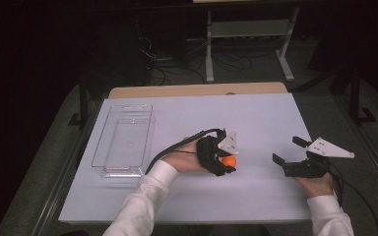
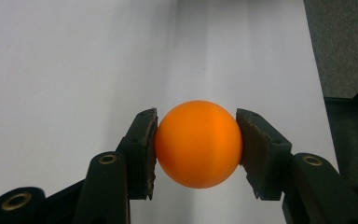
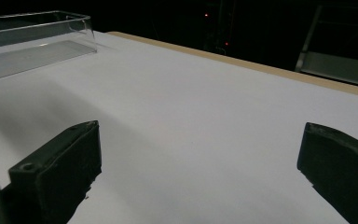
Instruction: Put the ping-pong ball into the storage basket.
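Orange ball [image 2: 198, 143] sits clamped across its widest part between the left tongs [image 1: 228, 162], centre of the white bench [image 1: 256, 113], so it cannot roll. Right tongs [image 1: 289, 151], at three o'clock, gape empty; clear tray [image 1: 123, 140] waits at nine o'clock.

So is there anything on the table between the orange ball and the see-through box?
No. In the high view, only bare white table lies between the orange ball, held in the left gripper, and the clear box.
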Action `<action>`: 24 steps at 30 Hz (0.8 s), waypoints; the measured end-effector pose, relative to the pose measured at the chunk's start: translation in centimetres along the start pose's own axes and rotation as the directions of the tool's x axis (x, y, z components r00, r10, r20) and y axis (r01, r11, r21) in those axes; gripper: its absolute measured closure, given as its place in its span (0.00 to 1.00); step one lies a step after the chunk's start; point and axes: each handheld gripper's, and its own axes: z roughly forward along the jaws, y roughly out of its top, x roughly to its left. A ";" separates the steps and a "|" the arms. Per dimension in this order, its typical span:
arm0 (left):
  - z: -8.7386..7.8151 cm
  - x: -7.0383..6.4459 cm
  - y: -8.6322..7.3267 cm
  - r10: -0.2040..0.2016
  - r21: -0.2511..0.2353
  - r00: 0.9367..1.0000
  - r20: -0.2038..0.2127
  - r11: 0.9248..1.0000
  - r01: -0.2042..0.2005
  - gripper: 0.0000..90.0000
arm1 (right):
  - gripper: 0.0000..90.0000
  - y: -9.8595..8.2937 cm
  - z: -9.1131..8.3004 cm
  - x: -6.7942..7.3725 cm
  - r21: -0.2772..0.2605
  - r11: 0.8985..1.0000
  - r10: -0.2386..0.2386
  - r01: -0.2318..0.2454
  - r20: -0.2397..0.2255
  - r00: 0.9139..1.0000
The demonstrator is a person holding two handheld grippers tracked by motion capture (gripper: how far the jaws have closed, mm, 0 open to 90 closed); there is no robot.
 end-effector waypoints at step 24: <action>-4.2 1.1 -1.6 -0.021 0.049 0.999 -0.041 0.999 0.023 0.56 | 0.00 0.0 -0.1 0.0 -0.004 1.000 0.006 -0.006 0.001 1.000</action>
